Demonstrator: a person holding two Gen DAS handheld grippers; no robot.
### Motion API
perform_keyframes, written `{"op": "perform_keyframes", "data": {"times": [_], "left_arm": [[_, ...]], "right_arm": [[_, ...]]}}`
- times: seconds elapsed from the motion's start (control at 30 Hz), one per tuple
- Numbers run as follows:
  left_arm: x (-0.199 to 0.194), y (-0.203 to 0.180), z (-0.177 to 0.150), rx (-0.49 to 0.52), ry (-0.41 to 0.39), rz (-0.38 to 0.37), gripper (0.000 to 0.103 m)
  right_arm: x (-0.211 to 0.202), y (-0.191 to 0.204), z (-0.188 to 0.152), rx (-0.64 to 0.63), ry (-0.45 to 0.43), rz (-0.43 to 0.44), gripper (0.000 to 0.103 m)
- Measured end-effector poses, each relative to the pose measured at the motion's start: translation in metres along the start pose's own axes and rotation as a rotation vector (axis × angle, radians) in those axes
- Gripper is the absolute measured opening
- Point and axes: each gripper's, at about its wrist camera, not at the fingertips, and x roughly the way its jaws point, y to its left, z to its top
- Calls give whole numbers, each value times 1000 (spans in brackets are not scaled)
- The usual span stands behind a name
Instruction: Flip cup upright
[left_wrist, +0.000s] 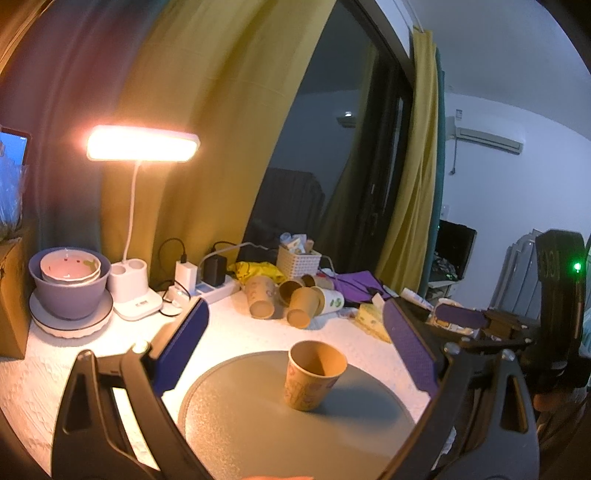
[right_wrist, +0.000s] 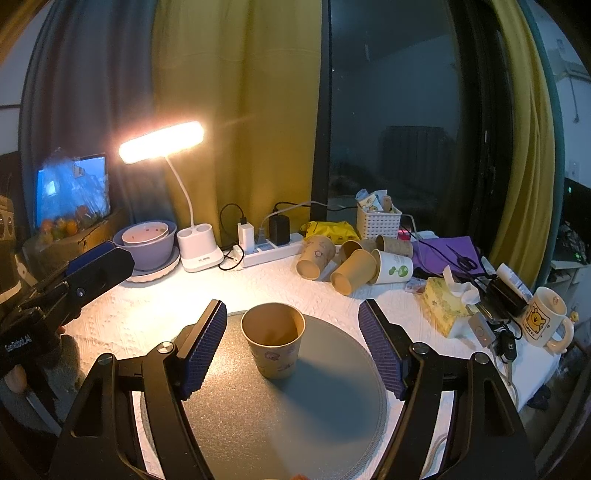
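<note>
1. The brown paper cup with faint printed cartoon figures (right_wrist: 274, 344) stands upright, mouth up, on the round grey mat (right_wrist: 236, 417) that lies on the white textured tablecloth (right_wrist: 147, 314). Judged from this, the flip looks done.
2. The right gripper (right_wrist: 293, 347) is spread wide and grasps nothing; its blue ribbed pads (right_wrist: 205, 350) flank the cup without touching it. The left gripper (left_wrist: 295, 354) is likewise released and empty, with the cup ahead of it between its fingers.
3. The main risk is knocking the cup over. It is light and empty, so a sideways brush from either pad during withdrawal would likely tip it.
4. Closing either tool on it again could crush the thin wall or drag it off the mat.
5. The two grippers are near each other; the left one shows at the left edge of the right wrist view, so crossing paths could cause a collision.
6. A pile of fallen paper cups (right_wrist: 354, 266) lies well behind, near the white power strip (right_wrist: 273, 251); a long reach could scatter them.
</note>
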Motion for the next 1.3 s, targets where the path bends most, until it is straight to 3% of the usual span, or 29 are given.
{"op": "perform_keyframes", "data": {"times": [1.3], "left_arm": [[-1, -1, 0, 5, -2, 2, 96]], "right_arm": [[2, -2, -2, 3, 4, -2, 77]]}}
